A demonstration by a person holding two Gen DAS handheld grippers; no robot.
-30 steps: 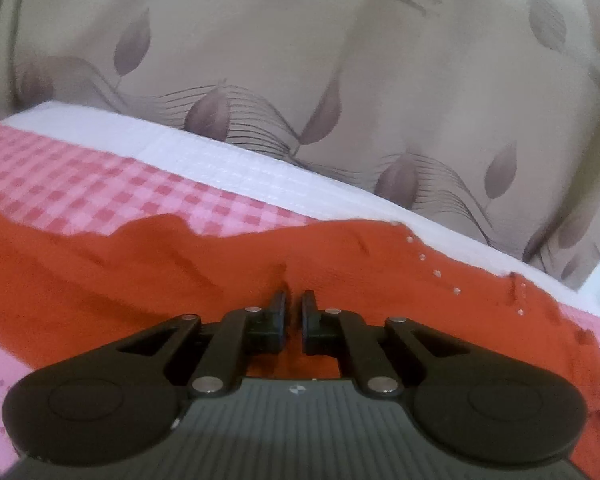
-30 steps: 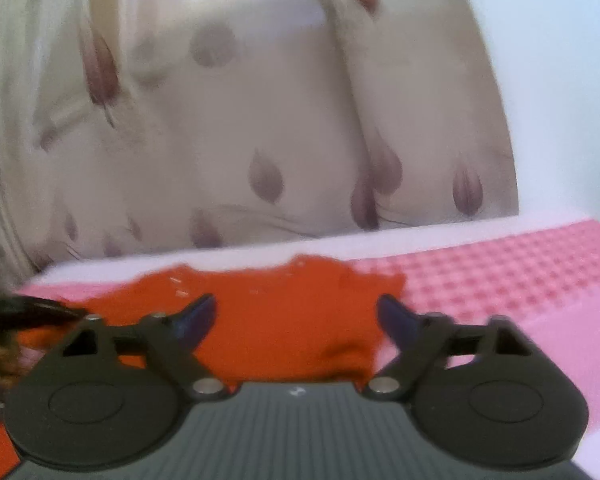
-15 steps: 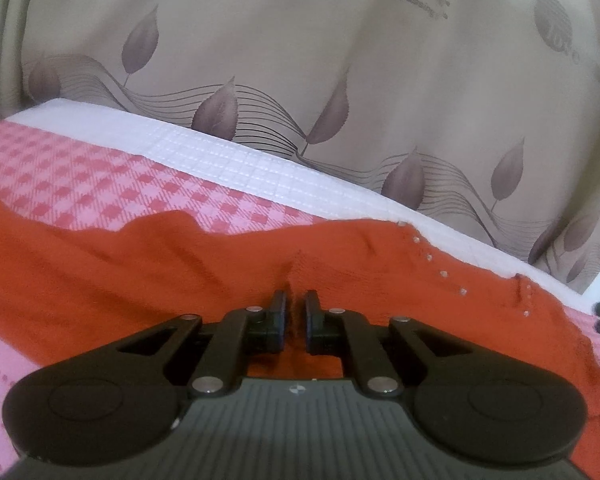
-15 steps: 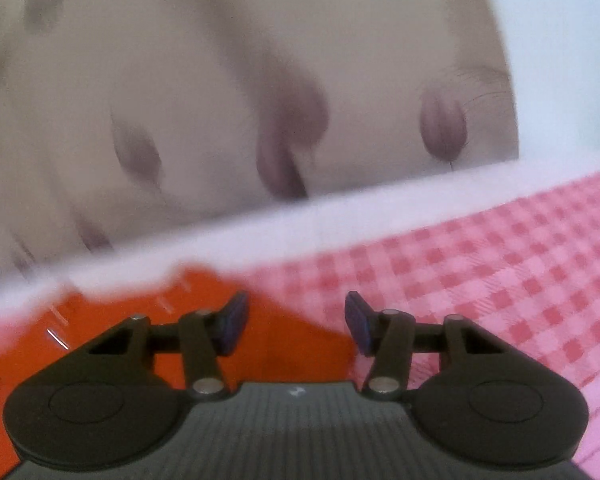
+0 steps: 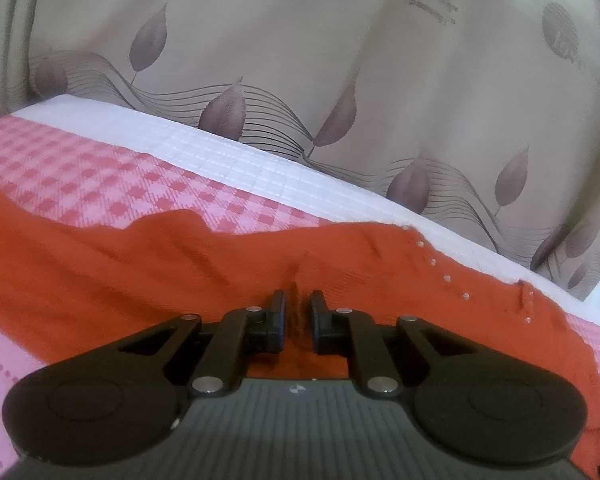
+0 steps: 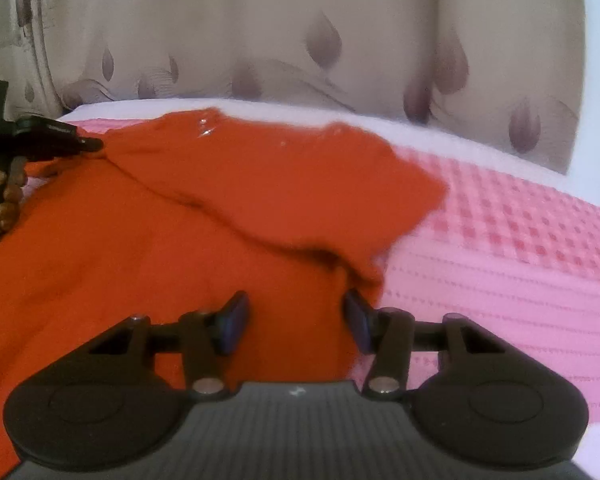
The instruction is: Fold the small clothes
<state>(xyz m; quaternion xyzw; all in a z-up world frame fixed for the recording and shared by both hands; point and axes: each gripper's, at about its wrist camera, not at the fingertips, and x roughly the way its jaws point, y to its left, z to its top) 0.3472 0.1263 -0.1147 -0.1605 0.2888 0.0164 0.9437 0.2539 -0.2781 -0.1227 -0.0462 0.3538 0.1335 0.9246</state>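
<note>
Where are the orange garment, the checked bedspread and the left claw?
orange garment point(image 6: 220, 208), right wrist view, flat middle.
checked bedspread point(image 6: 520, 232), right wrist view, bare part right of garment.
left claw point(image 5: 298, 320), left wrist view, midway between fingertips.

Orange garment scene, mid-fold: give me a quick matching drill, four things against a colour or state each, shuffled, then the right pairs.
Things:
1. garment
2. bedcover
3. curtain
4. right gripper

Colour or state:
A. beige with a leaf print
B. jaws apart, nothing pressed between the pads
C. pink check
D. orange, spread on the bed with one flap folded over

Pairs: 1-D, 2-C, 3-A, 4-B
</note>
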